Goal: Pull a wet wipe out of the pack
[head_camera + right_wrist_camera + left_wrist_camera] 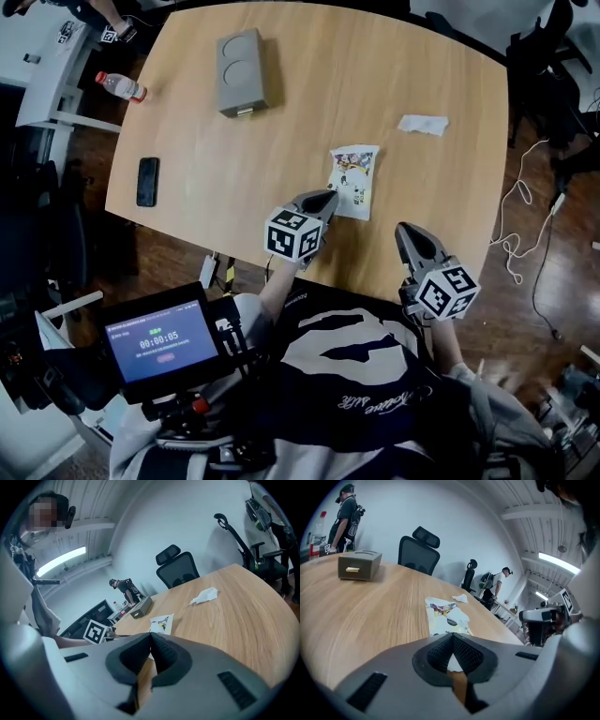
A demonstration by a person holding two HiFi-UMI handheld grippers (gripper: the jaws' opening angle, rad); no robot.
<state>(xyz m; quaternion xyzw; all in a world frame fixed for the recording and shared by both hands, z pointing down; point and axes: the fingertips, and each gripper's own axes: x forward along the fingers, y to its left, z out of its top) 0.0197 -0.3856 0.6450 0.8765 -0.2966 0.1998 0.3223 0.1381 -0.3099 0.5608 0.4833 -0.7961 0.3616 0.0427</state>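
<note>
The wet wipe pack [354, 178] lies flat on the wooden table [309, 103], white with a colourful print. It also shows in the left gripper view [445, 613] and in the right gripper view [161, 623]. A loose crumpled white wipe [423, 125] lies beyond it, toward the right. My left gripper [328, 197] is shut and empty, its tips just short of the pack's near left edge [453, 634]. Over the table's near edge, to the right of the pack and apart from it, my right gripper [402, 229] is also shut and empty [150, 633].
A grey box [241, 71] stands at the far side of the table. A black phone [147, 181] lies near the left edge and a plastic bottle [120, 86] at the far left corner. Office chairs [418, 550] and people stand beyond the table. A white cable [525, 220] trails on the floor at right.
</note>
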